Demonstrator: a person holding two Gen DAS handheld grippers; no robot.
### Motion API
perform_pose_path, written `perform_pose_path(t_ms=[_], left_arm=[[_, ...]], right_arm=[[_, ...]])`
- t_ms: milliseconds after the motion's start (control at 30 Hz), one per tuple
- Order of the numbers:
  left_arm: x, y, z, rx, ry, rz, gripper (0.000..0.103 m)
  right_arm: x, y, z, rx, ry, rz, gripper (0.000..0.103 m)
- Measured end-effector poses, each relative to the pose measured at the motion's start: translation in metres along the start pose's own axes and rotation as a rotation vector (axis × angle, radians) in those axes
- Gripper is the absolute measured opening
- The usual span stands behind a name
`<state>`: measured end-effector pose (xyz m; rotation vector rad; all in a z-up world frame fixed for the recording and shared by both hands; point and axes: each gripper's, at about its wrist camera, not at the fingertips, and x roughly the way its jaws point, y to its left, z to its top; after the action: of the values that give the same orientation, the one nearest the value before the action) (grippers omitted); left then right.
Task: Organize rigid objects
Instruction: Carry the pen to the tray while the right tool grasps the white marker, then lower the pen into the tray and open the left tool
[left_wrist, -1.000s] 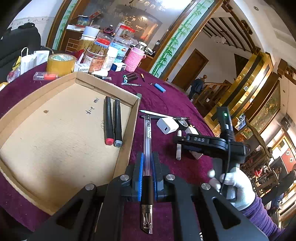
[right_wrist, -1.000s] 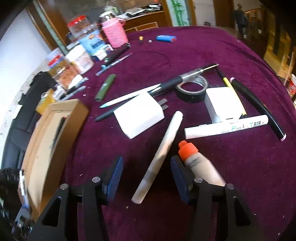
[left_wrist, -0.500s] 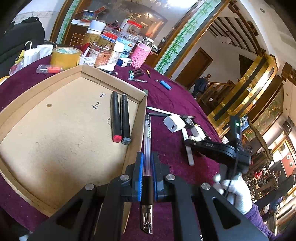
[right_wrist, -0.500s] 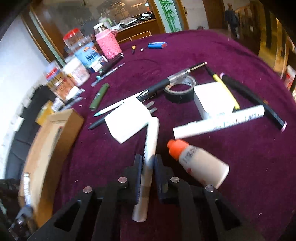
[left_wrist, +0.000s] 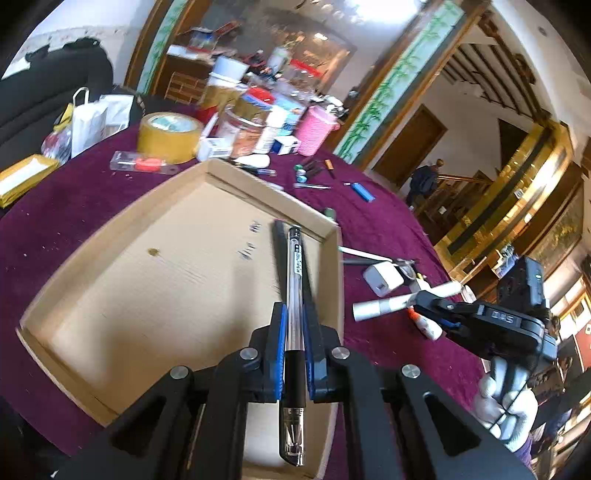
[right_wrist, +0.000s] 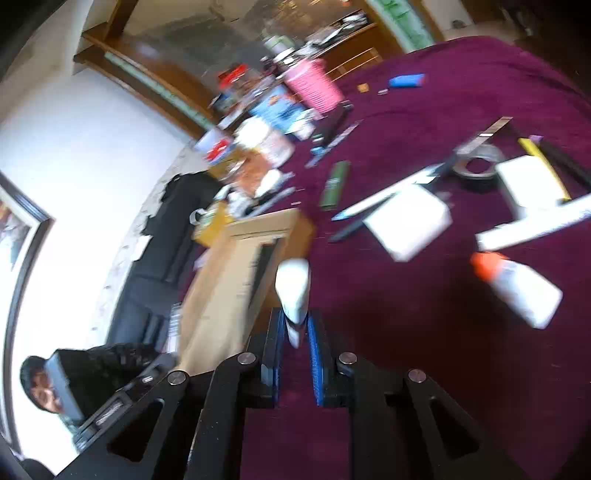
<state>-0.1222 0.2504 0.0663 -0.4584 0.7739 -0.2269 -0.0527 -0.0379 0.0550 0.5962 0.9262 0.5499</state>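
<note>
My left gripper (left_wrist: 294, 325) is shut on a clear gel pen (left_wrist: 294, 295) with a black grip, held over the right part of the shallow cardboard tray (left_wrist: 177, 280). Dark markers lie in the tray, mostly hidden behind the pen. My right gripper (right_wrist: 295, 325) is shut on a white marker (right_wrist: 293, 288), lifted off the purple tablecloth (right_wrist: 424, 332) and pointing toward the tray (right_wrist: 236, 266). In the left wrist view the right gripper (left_wrist: 424, 301) holds that white marker (left_wrist: 388, 304) just right of the tray, in a white-gloved hand (left_wrist: 506, 402).
On the cloth lie a white glue bottle with an orange cap (right_wrist: 517, 288), a white charger (right_wrist: 410, 221), another white marker (right_wrist: 535, 225), a black tape roll (right_wrist: 476, 166), pens and a blue lighter (right_wrist: 406, 81). Jars, a pink cup (left_wrist: 316, 129) and yellow tape (left_wrist: 170, 136) crowd the far edge.
My right gripper closed on the white marker, lifted it off the cloth and swung toward the tray. My left gripper carried the gel pen from the tray's right wall to over the tray.
</note>
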Motion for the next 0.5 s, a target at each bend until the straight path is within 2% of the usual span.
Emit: perform_pose_path(t_ms=[67, 200, 300, 433, 500], left_arm=[[0.006, 0.007, 0.014, 0.01, 0.017, 0.027, 0.008], [0.024, 0.02, 0.038, 0.031, 0.05, 0.076, 0.008], [0.039, 0.03, 0.048, 0.004, 0.083, 0.074, 0.008], [0.066, 0.038, 0.061, -0.026, 0.136, 0.078, 0.008], [0.076, 0.04, 0.064, -0.039, 0.168, 0.077, 0.008]], right_arm=[[0.015, 0.015, 0.005, 0.003, 0.032, 0.041, 0.014], [0.047, 0.048, 0.01, -0.065, 0.072, 0.031, 0.012], [0.075, 0.072, 0.014, -0.126, 0.11, -0.001, 0.012], [0.112, 0.082, 0.026, -0.157, 0.148, -0.073, 0.012], [0.126, 0.081, 0.033, -0.153, 0.174, -0.078, 0.013]])
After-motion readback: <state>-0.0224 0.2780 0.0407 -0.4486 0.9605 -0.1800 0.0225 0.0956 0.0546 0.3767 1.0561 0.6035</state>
